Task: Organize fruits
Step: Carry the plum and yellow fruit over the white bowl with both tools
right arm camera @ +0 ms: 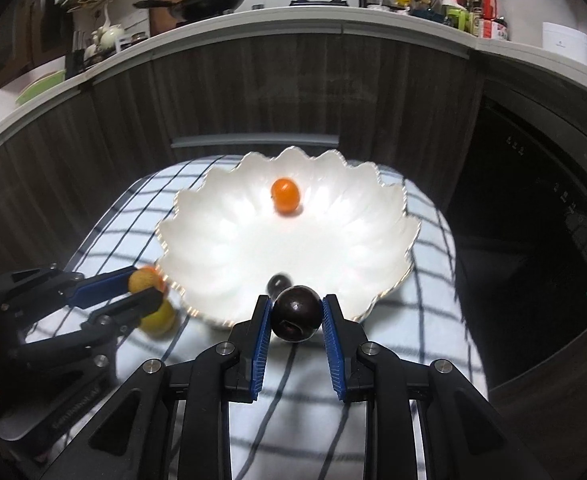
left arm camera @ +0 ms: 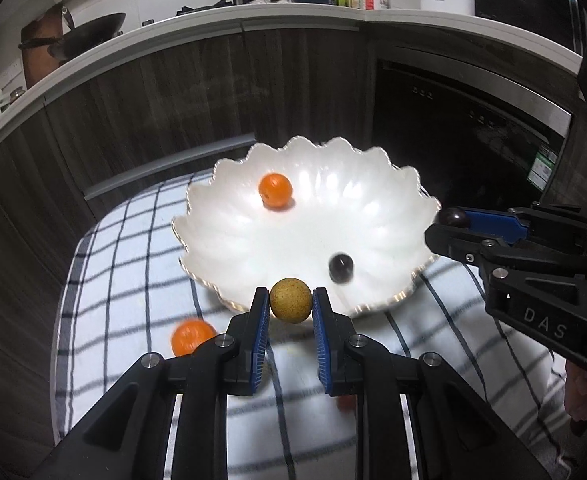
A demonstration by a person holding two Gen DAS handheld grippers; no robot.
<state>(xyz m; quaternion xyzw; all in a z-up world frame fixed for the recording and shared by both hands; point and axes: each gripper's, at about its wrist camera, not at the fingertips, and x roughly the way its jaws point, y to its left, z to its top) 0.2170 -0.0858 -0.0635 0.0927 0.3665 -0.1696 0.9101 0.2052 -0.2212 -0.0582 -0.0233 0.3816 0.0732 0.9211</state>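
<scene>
White scalloped bowl sits centre frame on a checked cloth over the worktop, in both views. Left gripper at lower centre of the left wrist view, clamped on a tan speckled round fruit; the fruit sits right at the fingertips, over the near rim of the bowl. Right gripper at lower centre of the right wrist view, clamped on a dark purple glossy fruit with a stem pit facing the camera, also at the bowl's near rim.

Inside the bowl: one orange fruit toward the far side, one small dark fruit near the front rim, blurred. In the right wrist view that small dark fruit is mostly hidden behind the held one.

Left wrist view only: a second orange fruit on the cloth at lower left, just beside the left gripper's finger, outside the bowl; a small red blur on the cloth between the gripper arms, cannot tell what. Part of a hand shows at the right edge under the right gripper.

Right wrist view only: a yellow fruit on the cloth at left, just under the left gripper, outside the bowl.

Counter with a pan and bottles runs across the top of both views.
</scene>
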